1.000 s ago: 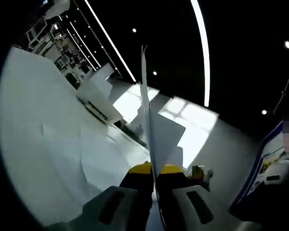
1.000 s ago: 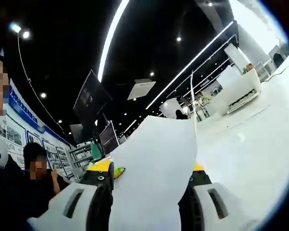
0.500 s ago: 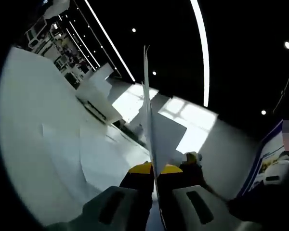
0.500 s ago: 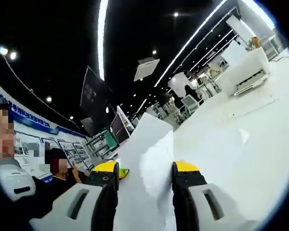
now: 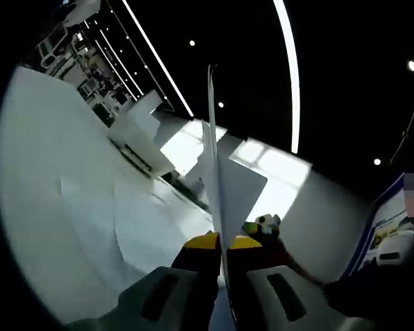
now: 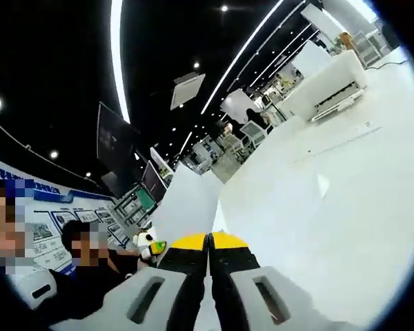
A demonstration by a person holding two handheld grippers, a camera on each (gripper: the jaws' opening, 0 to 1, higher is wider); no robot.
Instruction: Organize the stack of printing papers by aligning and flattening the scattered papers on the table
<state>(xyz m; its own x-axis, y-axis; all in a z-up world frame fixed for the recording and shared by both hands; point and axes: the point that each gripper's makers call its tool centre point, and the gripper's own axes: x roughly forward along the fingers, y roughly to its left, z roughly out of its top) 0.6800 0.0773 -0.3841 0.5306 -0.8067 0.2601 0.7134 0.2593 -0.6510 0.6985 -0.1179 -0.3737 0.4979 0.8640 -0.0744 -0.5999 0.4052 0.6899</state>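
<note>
Since a second ago my right gripper (image 6: 208, 243) has drawn its jaws from wide apart to nearly touching on the thin edge of the paper stack (image 6: 185, 207), and it has tilted so more of the white table (image 6: 317, 207) shows. The stack stands on edge between both tongs. My left gripper (image 5: 222, 245) stays narrow, pinching the paper stack (image 5: 217, 186) seen edge-on, rising upright above the table (image 5: 48, 179). More sheets (image 5: 145, 221) lie flat on the table to its left. Seated people (image 6: 90, 255) sit beyond.
</note>
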